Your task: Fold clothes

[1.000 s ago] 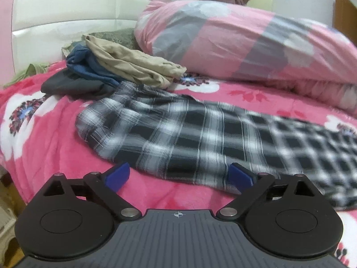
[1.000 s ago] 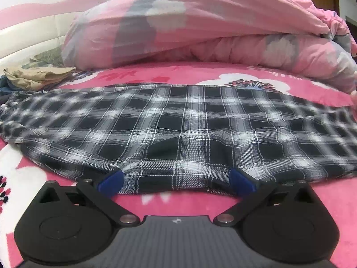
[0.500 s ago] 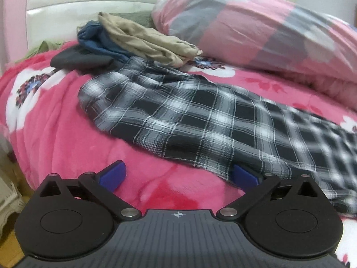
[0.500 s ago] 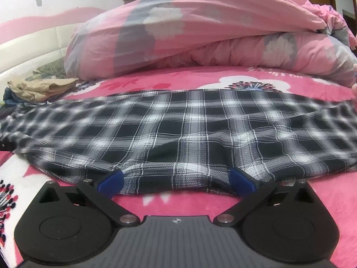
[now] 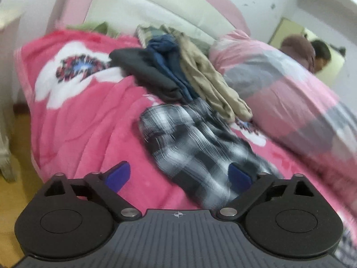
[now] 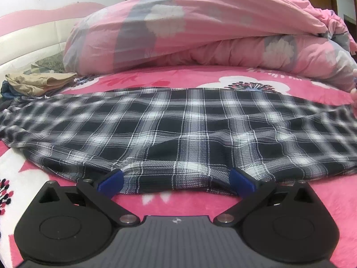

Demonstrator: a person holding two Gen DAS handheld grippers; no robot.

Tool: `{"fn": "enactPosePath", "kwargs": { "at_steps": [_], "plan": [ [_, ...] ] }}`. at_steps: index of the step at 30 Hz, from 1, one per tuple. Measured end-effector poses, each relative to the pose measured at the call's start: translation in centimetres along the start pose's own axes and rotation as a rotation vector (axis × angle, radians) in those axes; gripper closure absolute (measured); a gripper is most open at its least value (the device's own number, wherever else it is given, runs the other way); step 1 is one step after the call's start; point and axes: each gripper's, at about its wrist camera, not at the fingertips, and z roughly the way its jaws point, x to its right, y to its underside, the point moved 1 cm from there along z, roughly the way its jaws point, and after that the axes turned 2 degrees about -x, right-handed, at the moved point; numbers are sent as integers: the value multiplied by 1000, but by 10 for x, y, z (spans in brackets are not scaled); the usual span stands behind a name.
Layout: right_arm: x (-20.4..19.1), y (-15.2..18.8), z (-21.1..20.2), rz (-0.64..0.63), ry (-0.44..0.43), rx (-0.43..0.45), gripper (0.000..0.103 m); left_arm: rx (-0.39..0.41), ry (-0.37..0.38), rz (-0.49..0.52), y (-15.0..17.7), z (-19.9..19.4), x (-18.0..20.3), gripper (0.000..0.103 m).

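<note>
**Left tongs swing toward the garment's end; right tongs hold station at its hem**

My left tongs [image 5: 179, 176] stand wide open, gripping nothing. A second ago they faced the long near edge of the plaid garment [image 5: 196, 147] square on; now I have swung them round and tilted them, so the cloth runs away from me lengthwise, and the view is smeared with the motion. One blue pad lies against the plaid, the other over bare pink blanket [image 5: 89, 120].

My right tongs [image 6: 176, 181] have hardly shifted in that second. They are open as well, both pads pressed at the near hem of the garment [image 6: 183, 134], which bulges between them without being pinched.

I read this as the left side lining up on an end of the cloth. The garment lies spread out long and flat on the bed, which would suit a piece about to be folded over or one being smoothed between folds; I cannot say which.

The left view shows what the right barely catches: a heap of dark, blue and tan clothes [image 5: 178, 76] touching the far end of the plaid, the padded headboard [image 5: 156, 9], and a person reflected in a mirror [image 5: 312, 51]. The right view shows the garment's full spread and the rolled pink quilt [image 6: 200, 29] behind it.
</note>
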Motion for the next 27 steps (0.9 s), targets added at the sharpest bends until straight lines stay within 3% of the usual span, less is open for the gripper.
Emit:
{"fn": "enactPosePath", "kwargs": {
  "at_steps": [1,11,17,20,27],
  "plan": [
    [0,0,0,-1,0,0,0,7,23,-27,-2,2,-4,27],
    [-3,0,2,-19,18,-9,0,23,31,-57,-22,42,-20,50],
    [-5,0,2,-28,28,-12,0,54,84,-49,-22,45,-20,51],
    [-5,-1,3,-29,29,-14,0,29,67,-77,-21,56,-25,56],
    [-4,-1,2,-29,26,-11,0,127,-19,141,-18,45,9,84]
  ]
}}
